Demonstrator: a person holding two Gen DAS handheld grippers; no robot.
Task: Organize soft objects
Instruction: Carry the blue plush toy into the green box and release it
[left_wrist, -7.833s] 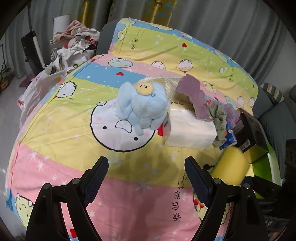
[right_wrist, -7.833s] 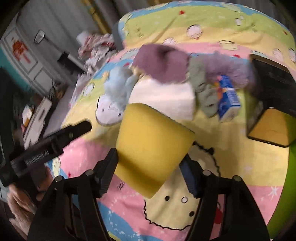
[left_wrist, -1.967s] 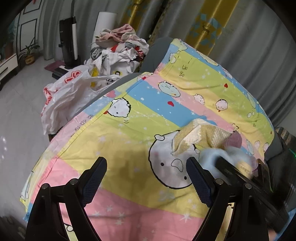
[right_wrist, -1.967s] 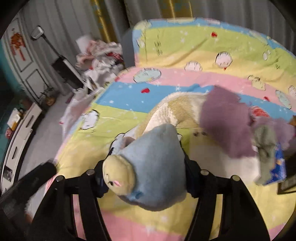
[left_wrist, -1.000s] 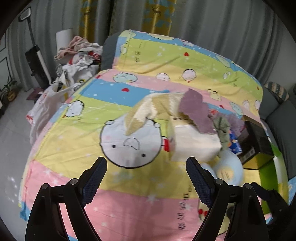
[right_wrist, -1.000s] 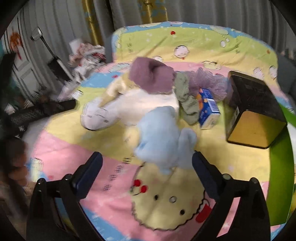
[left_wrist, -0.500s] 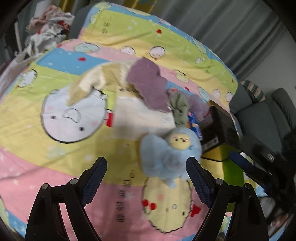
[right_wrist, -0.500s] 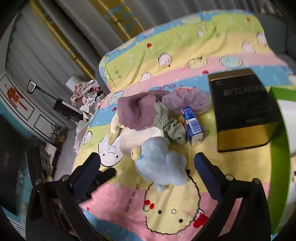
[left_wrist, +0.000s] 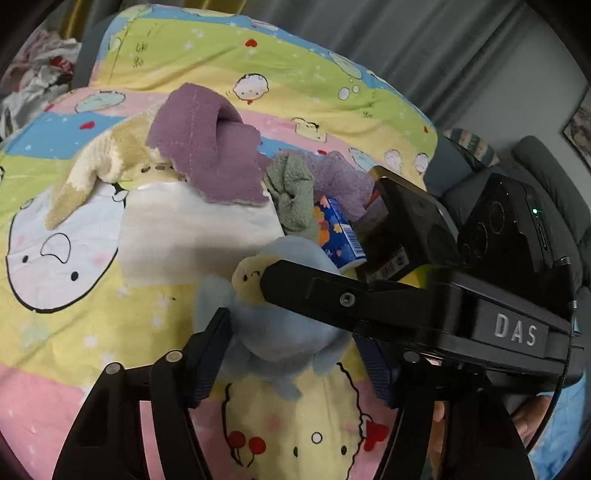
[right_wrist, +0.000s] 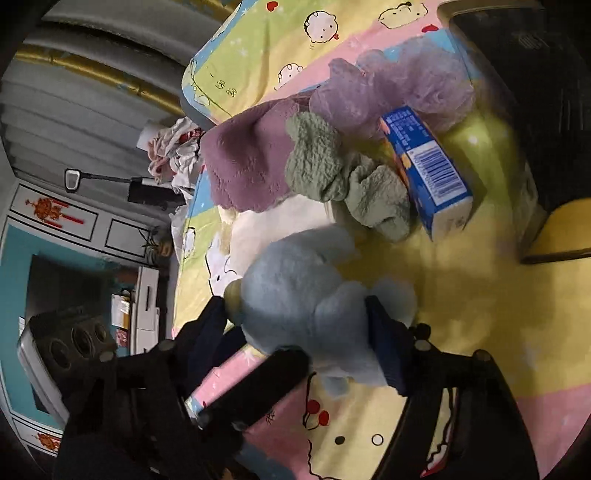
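Note:
A light blue plush toy (left_wrist: 280, 332) with a yellow face lies on the cartoon bedsheet (left_wrist: 74, 314). My left gripper (left_wrist: 291, 354) has its fingers on either side of the plush. My right gripper (right_wrist: 299, 339) also brackets the same plush (right_wrist: 306, 295) and reaches across the left wrist view from the right. Both sets of fingers press against the plush. Behind it lie a white tissue pack (left_wrist: 192, 229), a purple cloth (left_wrist: 210, 151), a green cloth (left_wrist: 291, 192), a lilac fluffy cloth (right_wrist: 406, 88) and a beige plush (left_wrist: 96, 166).
A blue carton (right_wrist: 428, 166) lies beside the cloths. A black and gold box (left_wrist: 402, 221) stands to the right. A pile of clothes (right_wrist: 173, 147) sits past the bed's far edge. Curtains hang behind.
Both grippers have moved in on the blue plush and closed around it from two sides. The right gripper had set it down about a second ago.

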